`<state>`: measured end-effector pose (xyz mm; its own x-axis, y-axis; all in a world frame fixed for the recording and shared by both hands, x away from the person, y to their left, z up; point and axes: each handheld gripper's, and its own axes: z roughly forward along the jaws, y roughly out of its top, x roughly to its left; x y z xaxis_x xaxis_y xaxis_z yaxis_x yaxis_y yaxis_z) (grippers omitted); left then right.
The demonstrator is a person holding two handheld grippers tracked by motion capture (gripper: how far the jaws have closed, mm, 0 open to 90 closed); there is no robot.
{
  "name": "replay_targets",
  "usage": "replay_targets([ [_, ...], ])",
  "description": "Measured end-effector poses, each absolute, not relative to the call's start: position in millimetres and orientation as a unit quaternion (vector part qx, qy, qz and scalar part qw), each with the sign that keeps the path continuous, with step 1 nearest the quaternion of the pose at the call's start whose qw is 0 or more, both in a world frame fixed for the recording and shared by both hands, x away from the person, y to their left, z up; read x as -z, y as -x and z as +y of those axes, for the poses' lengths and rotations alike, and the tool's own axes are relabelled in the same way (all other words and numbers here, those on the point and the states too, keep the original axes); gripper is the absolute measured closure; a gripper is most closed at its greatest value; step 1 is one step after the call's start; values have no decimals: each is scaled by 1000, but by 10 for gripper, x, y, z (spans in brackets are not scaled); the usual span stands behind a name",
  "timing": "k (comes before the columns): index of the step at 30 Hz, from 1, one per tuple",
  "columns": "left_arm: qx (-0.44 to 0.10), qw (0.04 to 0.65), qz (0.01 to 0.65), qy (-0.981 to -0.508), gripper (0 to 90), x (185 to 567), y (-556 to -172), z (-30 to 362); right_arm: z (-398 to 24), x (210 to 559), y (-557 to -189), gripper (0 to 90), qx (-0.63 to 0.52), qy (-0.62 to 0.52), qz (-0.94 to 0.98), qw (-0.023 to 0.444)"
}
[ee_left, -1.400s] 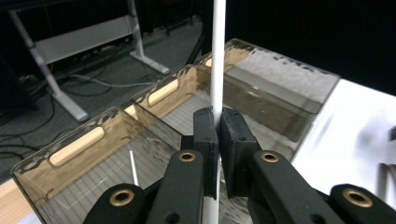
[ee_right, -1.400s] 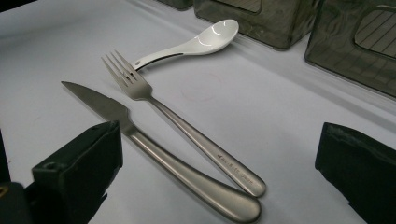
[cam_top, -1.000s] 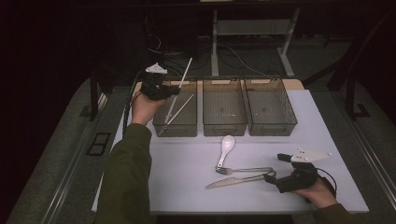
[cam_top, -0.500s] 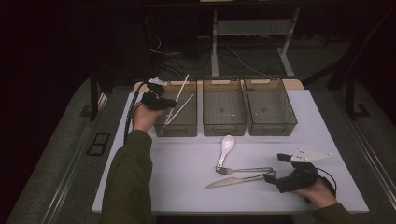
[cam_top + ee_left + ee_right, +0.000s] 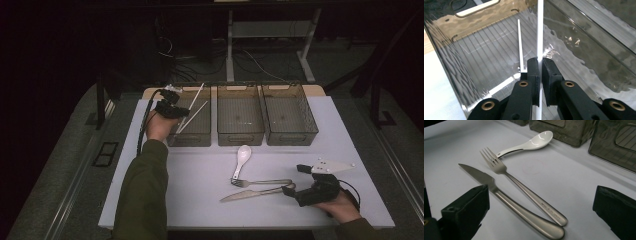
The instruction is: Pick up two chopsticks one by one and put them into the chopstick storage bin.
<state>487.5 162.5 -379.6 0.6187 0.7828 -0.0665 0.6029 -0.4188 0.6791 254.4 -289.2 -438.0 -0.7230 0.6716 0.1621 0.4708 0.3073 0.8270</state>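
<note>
Chopstick (image 5: 540,30), white and thin, is clamped between the closed jaws of the left gripper (image 5: 540,65) inside the leftmost bin (image 5: 196,134), beside a second chopstick (image 5: 520,45). The right gripper (image 5: 541,202) is held wide open over the knife (image 5: 506,200) and fork (image 5: 524,192) handles.

Tiny unreadable engraving on fork handle (image 5: 549,210)
</note>
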Motion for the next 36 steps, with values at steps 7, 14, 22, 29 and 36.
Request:
replay_targets([
  [7, -138, 333, 421, -832, 807, 3816, -4885, 1607, -2892, 4380, -2543, 8, -469, -355, 802, 107],
  [14, -140, 338, 417, -832, 790, 3773, -4860, 1617, -2891, 4379, -2542, 8, -469, -355, 802, 107],
  [22, -126, 380, 396, -826, 721, 3584, -4728, 1601, -2889, 4380, -2544, 8, -469, -356, 801, 107],
  [29, -108, 413, 367, -826, 619, 3489, -4542, 1567, -2891, 4381, -2555, 7, -468, -356, 802, 107],
  [36, -102, 436, 342, -826, 524, 3441, -4304, 1526, -2880, 4372, -2539, 8, -467, -354, 803, 109],
])
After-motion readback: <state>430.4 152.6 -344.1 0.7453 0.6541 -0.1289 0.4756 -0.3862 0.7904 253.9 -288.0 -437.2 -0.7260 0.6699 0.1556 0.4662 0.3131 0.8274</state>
